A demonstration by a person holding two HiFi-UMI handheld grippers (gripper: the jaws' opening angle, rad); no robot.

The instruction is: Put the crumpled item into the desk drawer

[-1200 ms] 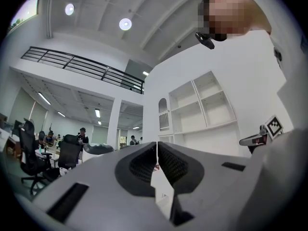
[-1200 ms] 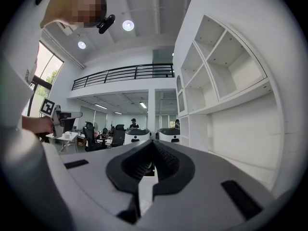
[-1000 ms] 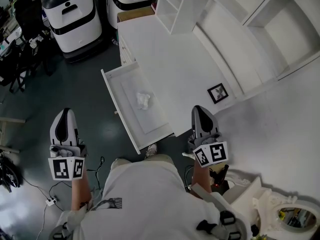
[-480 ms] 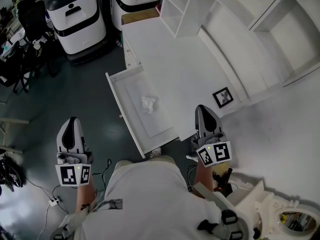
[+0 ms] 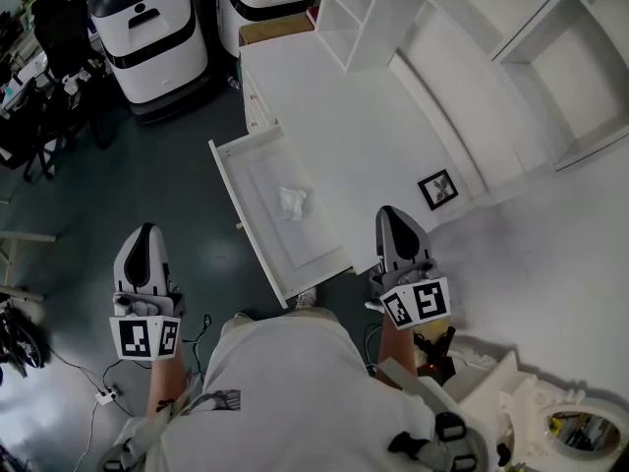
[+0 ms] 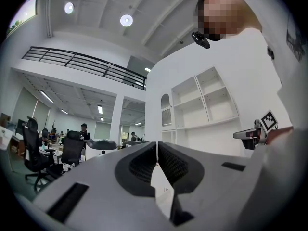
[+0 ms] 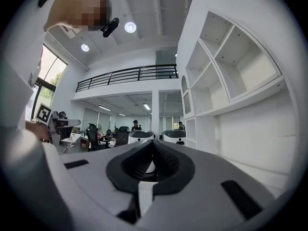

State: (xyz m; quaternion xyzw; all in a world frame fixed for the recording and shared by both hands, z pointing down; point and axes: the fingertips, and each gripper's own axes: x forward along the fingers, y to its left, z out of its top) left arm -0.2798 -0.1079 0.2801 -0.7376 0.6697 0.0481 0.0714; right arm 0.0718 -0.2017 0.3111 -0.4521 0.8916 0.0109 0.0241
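The crumpled white item (image 5: pixel 292 202) lies inside the open white desk drawer (image 5: pixel 242 208), which is pulled out toward the floor side of the white desk (image 5: pixel 344 116). My left gripper (image 5: pixel 147 230) hangs over the dark floor, left of the drawer and apart from it. Its jaws are shut and empty, as the left gripper view (image 6: pixel 157 146) shows. My right gripper (image 5: pixel 391 212) is at the desk's near edge, right of the drawer's front end. It is shut too, with nothing between its pads (image 7: pixel 153 143).
A small framed picture (image 5: pixel 437 189) sits on the desk beside the right gripper. White shelf units (image 5: pixel 462 57) line the desk's far side. Two white-and-black machines (image 5: pixel 147 28) stand beyond the drawer, office chairs (image 5: pixel 49 67) at far left. White clutter (image 5: pixel 550 411) lies at bottom right.
The head view has shifted slightly, and both grippers have barely drifted. Both jaws stay shut, and the crumpled item lies still in the drawer.
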